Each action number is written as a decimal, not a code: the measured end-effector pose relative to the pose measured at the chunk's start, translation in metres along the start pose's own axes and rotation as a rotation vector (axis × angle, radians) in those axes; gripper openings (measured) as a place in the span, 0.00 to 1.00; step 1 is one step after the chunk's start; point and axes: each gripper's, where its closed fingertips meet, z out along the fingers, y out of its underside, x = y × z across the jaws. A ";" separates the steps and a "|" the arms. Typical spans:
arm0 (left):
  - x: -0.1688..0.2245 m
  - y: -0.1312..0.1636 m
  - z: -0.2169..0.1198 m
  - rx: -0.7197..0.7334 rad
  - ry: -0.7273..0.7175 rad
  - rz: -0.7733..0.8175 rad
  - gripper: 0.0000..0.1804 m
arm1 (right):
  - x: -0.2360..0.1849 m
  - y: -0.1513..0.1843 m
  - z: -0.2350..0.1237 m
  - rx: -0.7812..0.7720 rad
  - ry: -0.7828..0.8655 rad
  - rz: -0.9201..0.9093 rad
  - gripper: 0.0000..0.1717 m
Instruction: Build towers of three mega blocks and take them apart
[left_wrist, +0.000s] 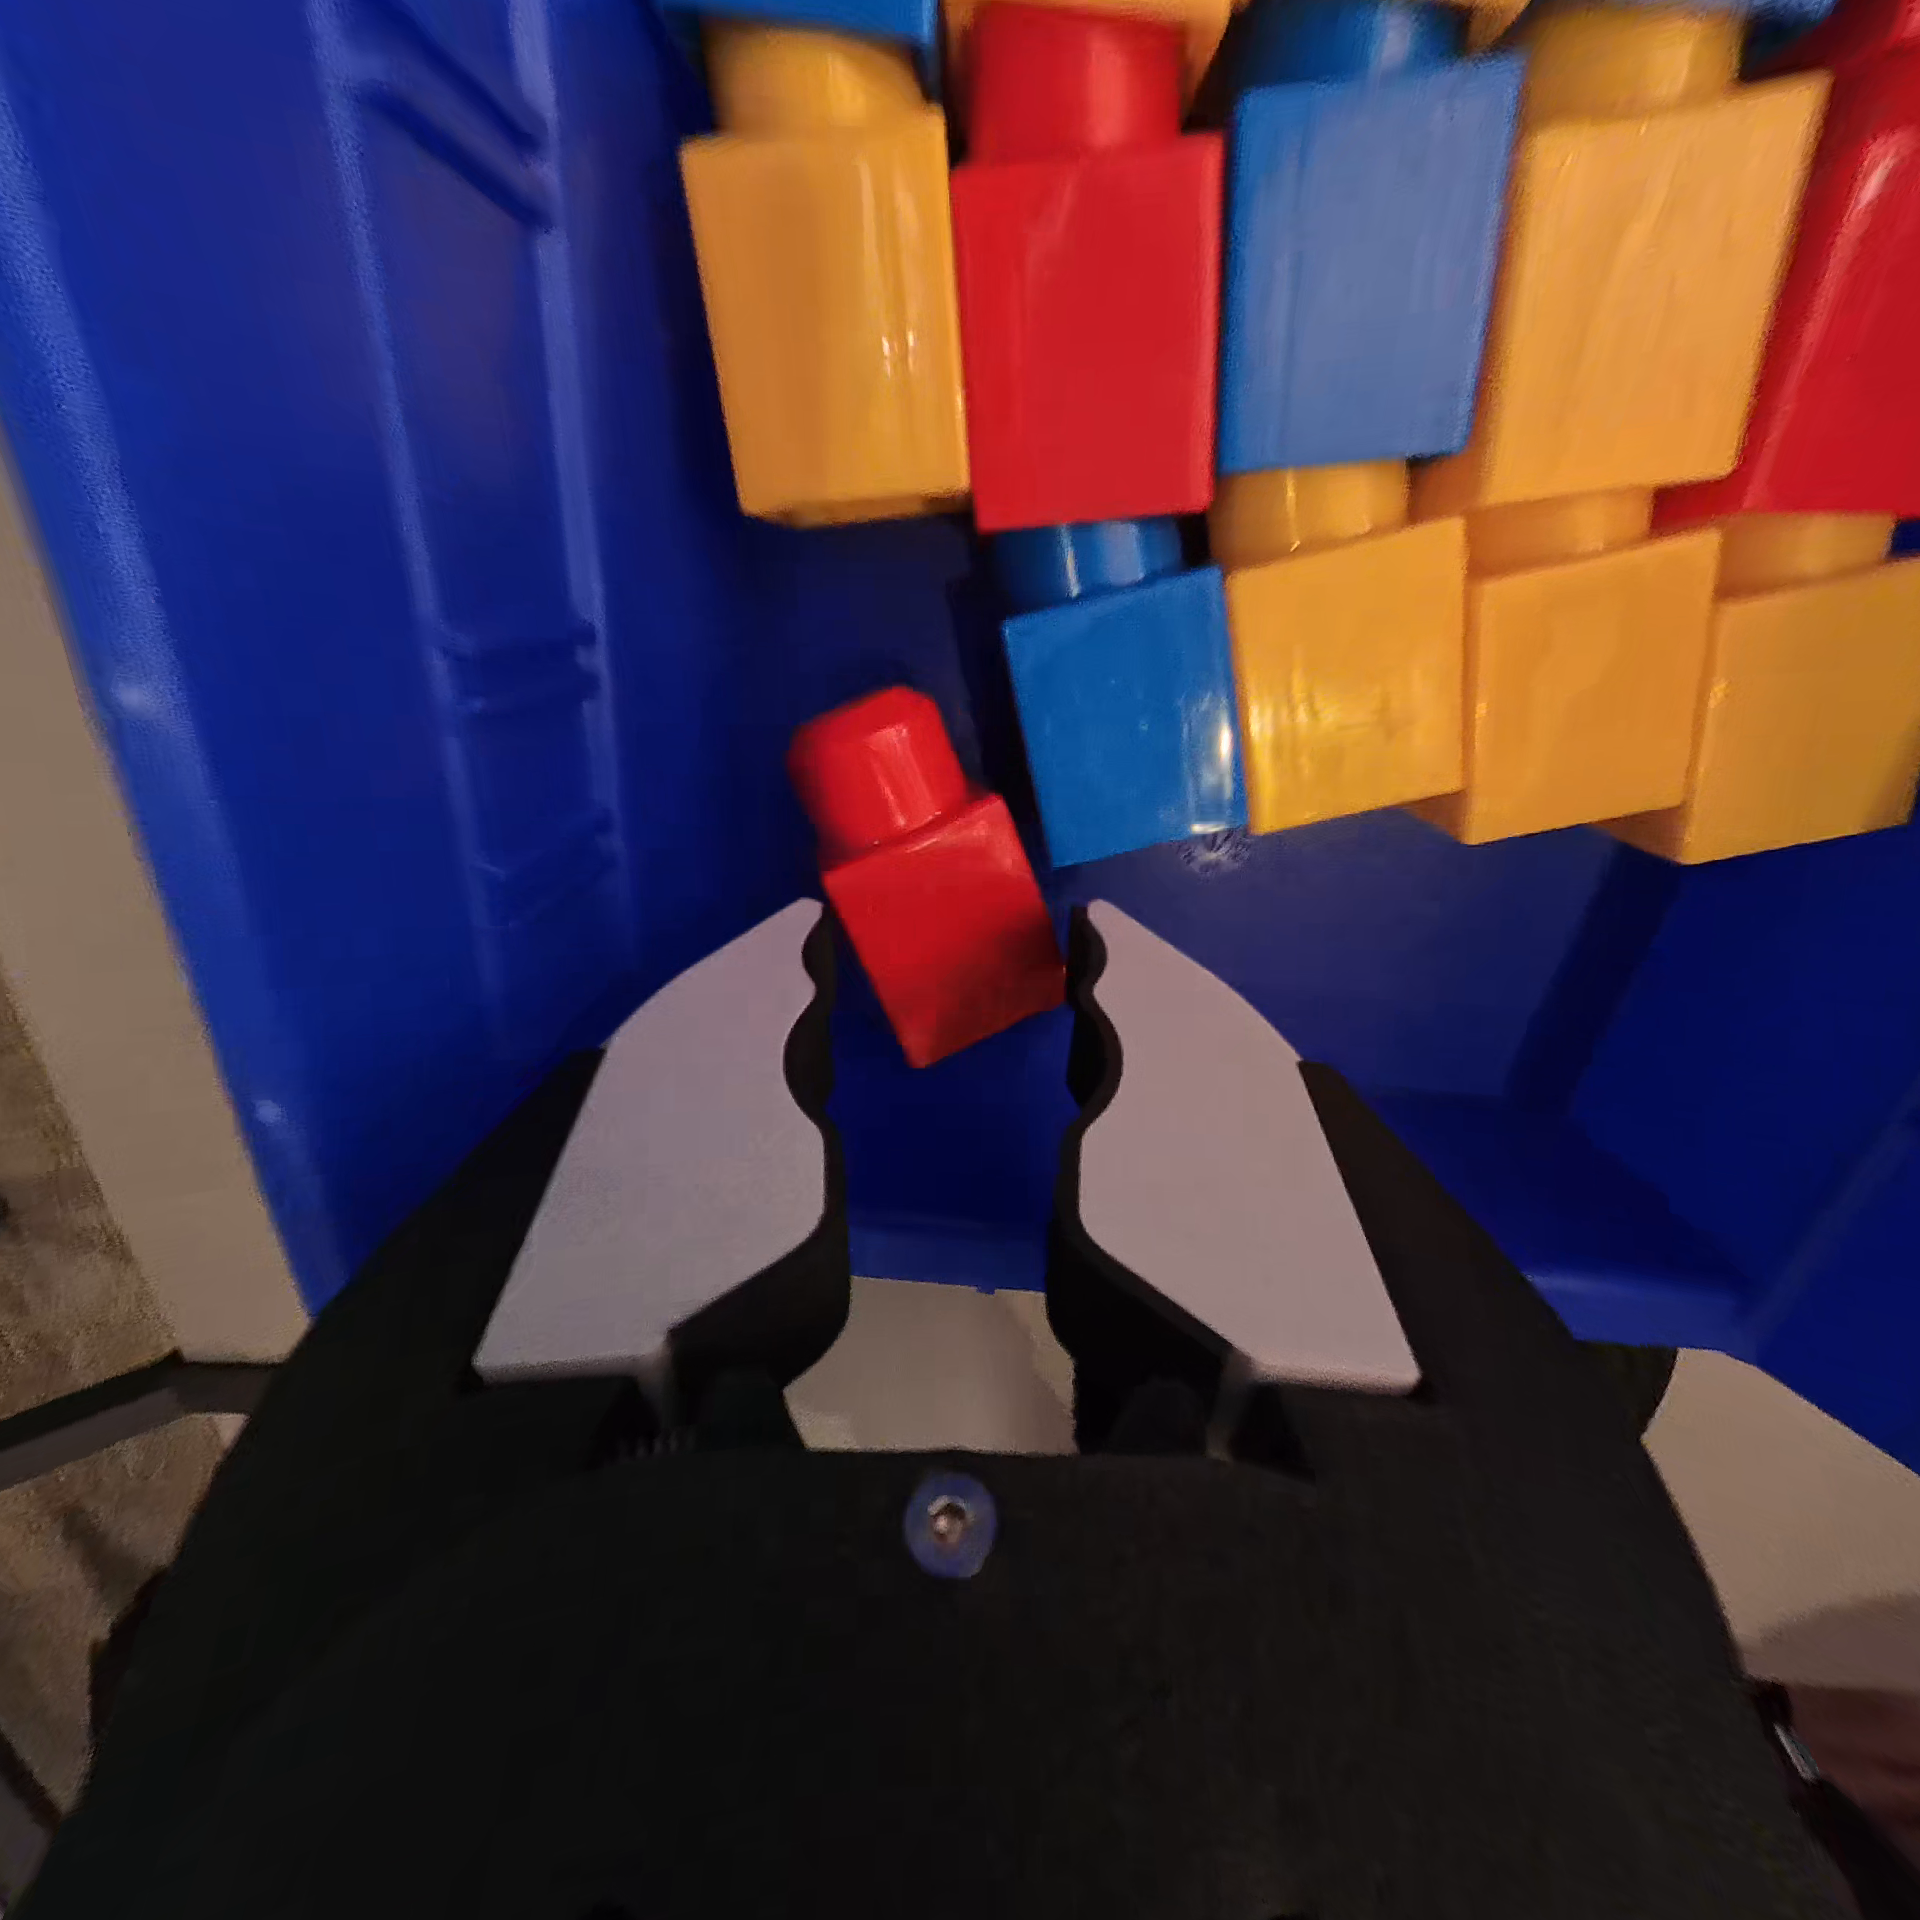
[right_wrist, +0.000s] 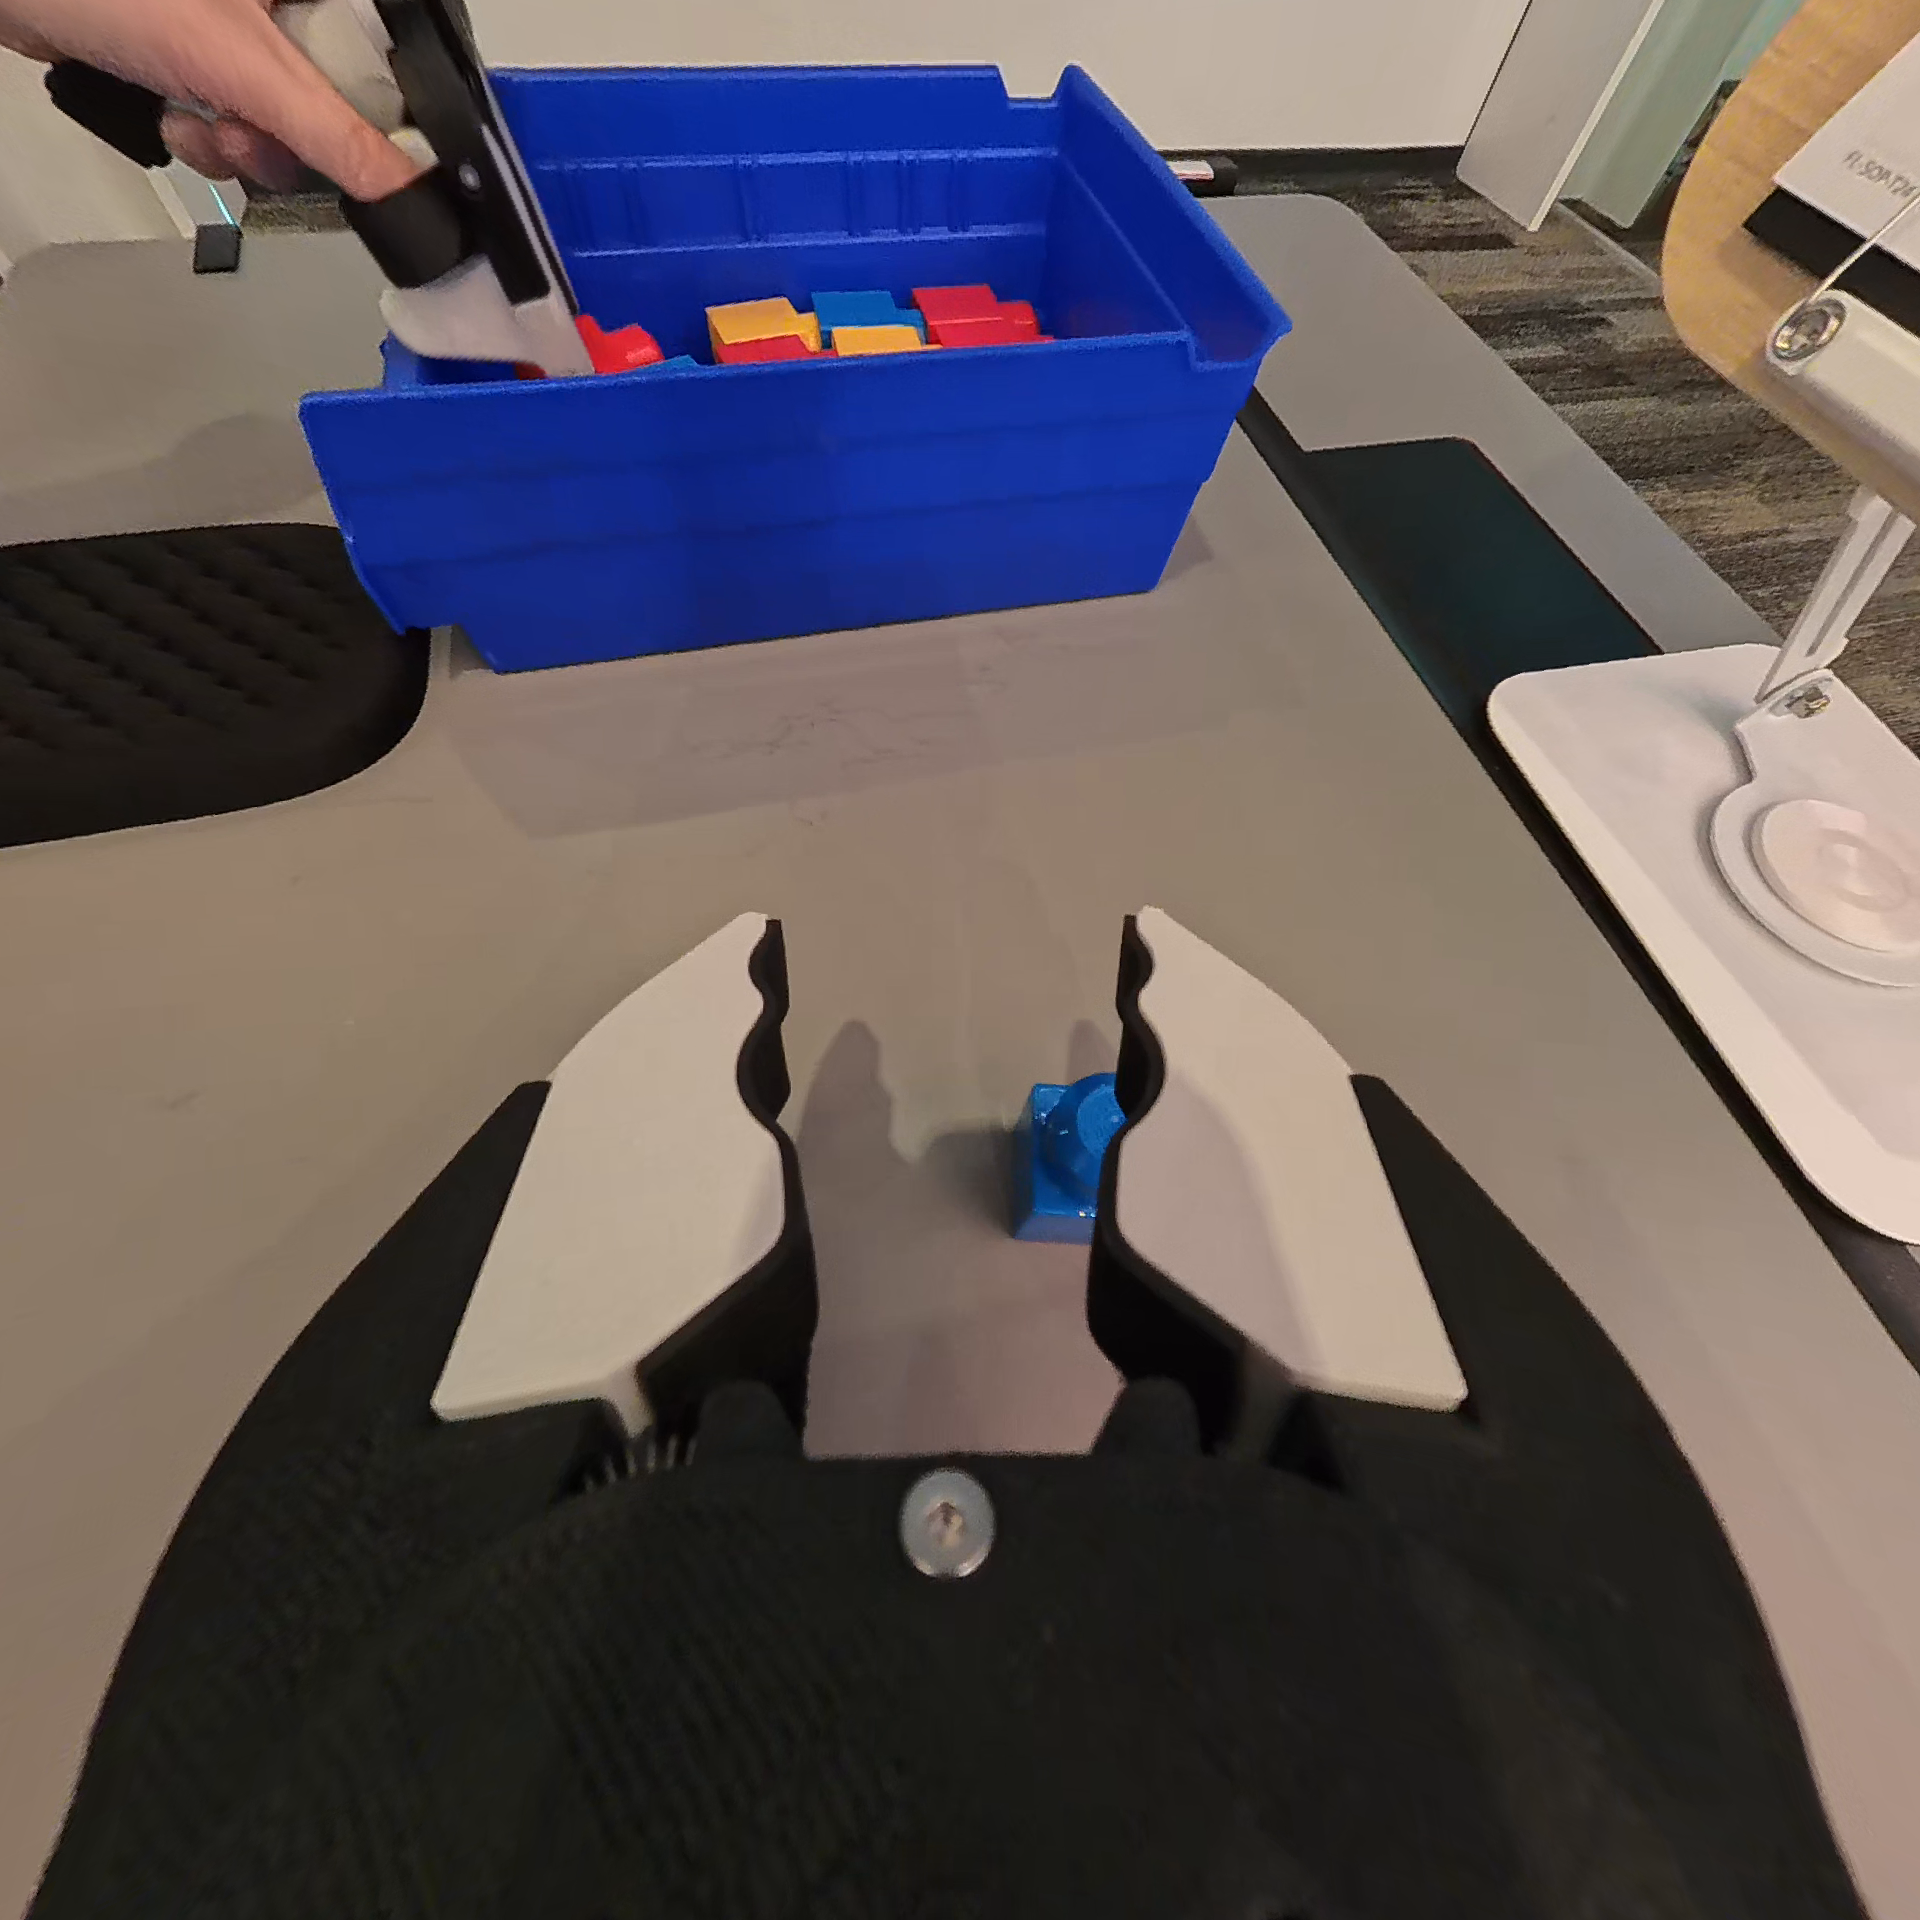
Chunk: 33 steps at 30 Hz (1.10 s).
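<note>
Your left claw (left_wrist: 945, 925) stands apart around a tilted red plastic mega block (left_wrist: 940, 935) inside the blue plastic bin (right_wrist: 790, 509); pad contact unclear (blurred). Your right claw (right_wrist: 951, 945) is open above the grey surface (right_wrist: 727, 790), over a blue block (right_wrist: 1060, 1164).

Your way over the grey table (right_wrist: 935, 790) is open; inside the blue bin (right_wrist: 790, 499), packed blocks (left_wrist: 1351, 416) probably crowd your reach.

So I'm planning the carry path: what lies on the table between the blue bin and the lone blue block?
Only bare grey table between the blue bin and the blue block, as the right wrist view shows.
</note>
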 end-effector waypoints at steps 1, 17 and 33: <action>0.000 0.004 0.004 -0.031 0.005 -0.003 0.25 | 0.000 -0.001 0.000 0.001 0.001 -0.001 0.36; 0.000 0.004 0.005 -0.056 0.026 0.008 0.21 | -0.002 -0.002 -0.001 0.002 -0.004 -0.004 0.36; 0.086 -0.012 -0.163 0.576 0.258 0.250 0.21 | 0.010 -0.015 -0.014 0.064 0.057 -0.017 0.36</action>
